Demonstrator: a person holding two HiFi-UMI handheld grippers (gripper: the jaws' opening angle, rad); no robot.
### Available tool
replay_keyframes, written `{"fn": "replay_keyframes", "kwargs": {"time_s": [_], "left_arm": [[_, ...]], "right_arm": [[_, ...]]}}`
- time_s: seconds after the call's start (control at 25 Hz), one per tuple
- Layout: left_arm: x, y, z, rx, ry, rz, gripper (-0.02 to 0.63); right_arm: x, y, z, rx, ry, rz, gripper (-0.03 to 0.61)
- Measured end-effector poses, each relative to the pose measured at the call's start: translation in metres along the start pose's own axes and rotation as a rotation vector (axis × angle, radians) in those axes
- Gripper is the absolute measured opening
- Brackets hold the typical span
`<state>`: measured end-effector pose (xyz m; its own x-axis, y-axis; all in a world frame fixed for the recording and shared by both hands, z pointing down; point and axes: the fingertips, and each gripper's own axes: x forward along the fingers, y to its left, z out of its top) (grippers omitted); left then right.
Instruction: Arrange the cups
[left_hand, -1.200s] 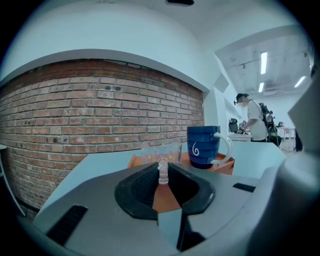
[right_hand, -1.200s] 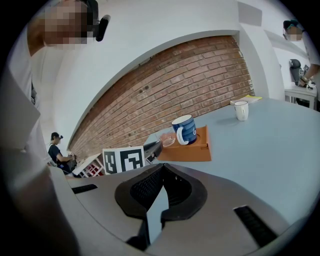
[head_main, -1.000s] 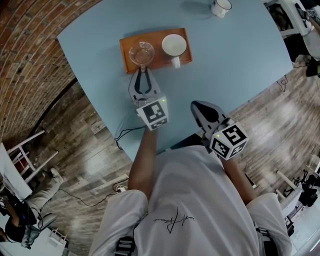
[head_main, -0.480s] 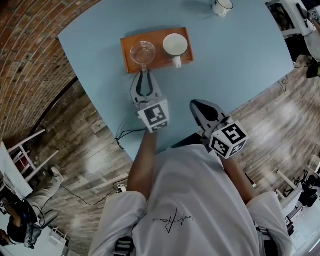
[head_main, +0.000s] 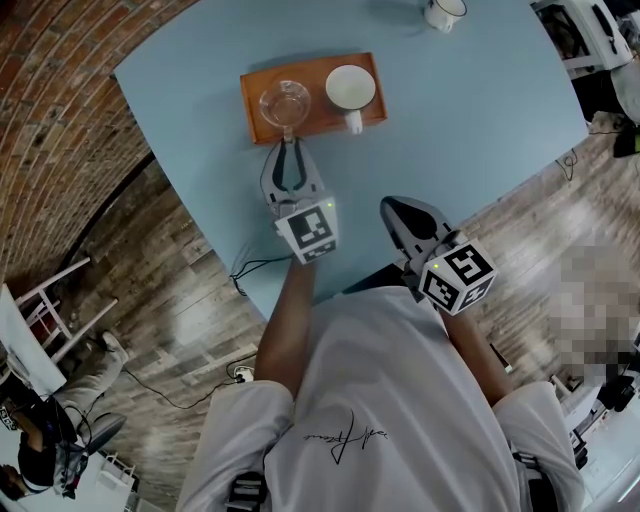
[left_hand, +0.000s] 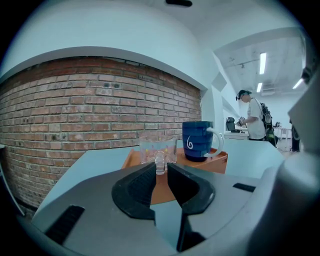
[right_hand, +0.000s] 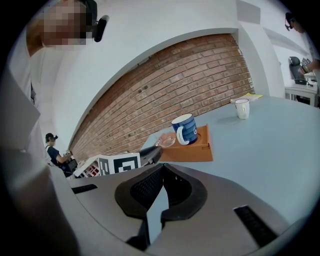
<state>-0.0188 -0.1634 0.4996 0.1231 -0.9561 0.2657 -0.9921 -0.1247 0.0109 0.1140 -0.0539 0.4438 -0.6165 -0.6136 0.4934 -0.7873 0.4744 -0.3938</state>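
We find the left gripper narrowly clamped on the handle of the clear glass cup, at the orange rectangular tray's near-left corner. The right gripper is closed and empty. We judge placement is finishing; next, release without dragging.

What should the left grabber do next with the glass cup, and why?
Probably let go: the left gripper pinches the handle of the glass cup, which already stands on the orange tray beside the blue mug. Opening the jaws and backing off would leave it there.
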Motion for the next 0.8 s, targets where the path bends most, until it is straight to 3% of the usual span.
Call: {"fn": "replay_keyframes", "kwargs": {"time_s": [0.8], "left_arm": [[-0.0005, -0.0054, 0.0045, -0.013, -0.001, -0.024, 0.055]], "right_arm": [[-0.0006, 0.0017, 0.0002, 0.001, -0.006, -0.005, 0.021]]}}
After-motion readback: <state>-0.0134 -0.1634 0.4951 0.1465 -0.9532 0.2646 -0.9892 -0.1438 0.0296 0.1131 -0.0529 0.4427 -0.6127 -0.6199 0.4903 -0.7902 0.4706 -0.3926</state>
